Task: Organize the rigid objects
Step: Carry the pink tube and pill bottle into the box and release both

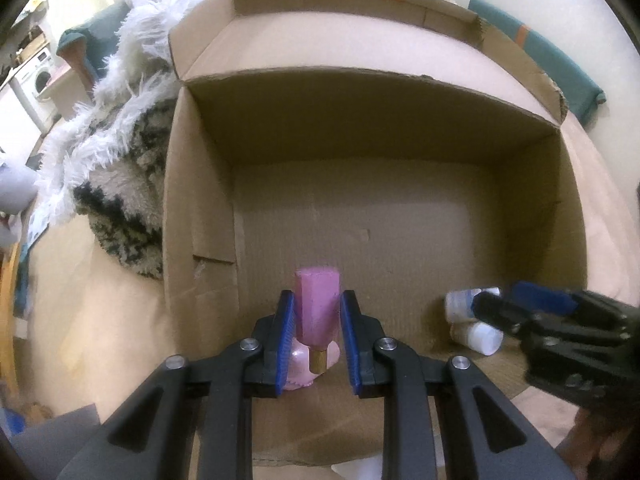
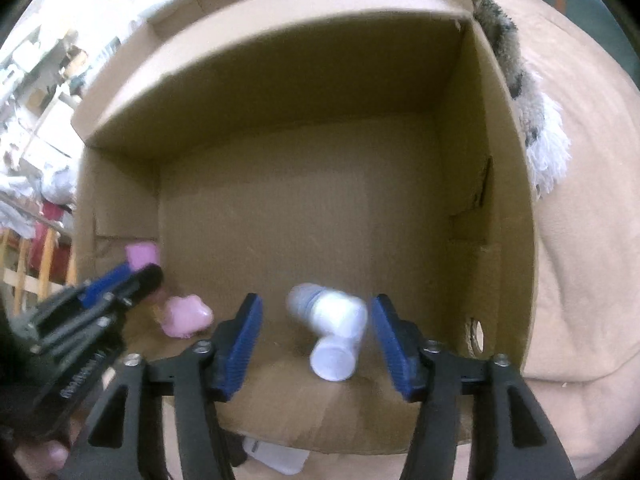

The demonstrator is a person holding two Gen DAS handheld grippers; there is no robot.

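Filling most of both views is a big open cardboard box (image 1: 400, 200), flaps up, sitting on a peach-coloured bedcover (image 2: 580, 280). A shaggy white & dark throw (image 1: 120, 160) lies against the box's left wall in the left wrist view, upper left of frame.

Left gripper (image 1: 318, 334), bottom centre of its own view, is clenched on a pink bottle (image 1: 318, 300): both blue pads (image 1: 285, 344) press its sides, bottle held roughly upright w/ a gold neck and a paler pink cap below the pads, low inside the box near its front wall. From the right wrist view the same gripper shows at lower left, blurred, w/ the pink cap (image 2: 186, 316) just beside it.

Right gripper (image 2: 316, 344), bottom centre of its view, is released, jaws spread wide, pads clear of everything. Between them, on the box floor, lie two white bottles (image 2: 332, 328), touching each other, one pointing its round end toward the camera. In the left wrist view they sit at lower right, near the box's front right corner.

Below the box's front edge, bottom of the right wrist view, a small white item (image 2: 276, 456) lies on the cover; can't tell what it is.
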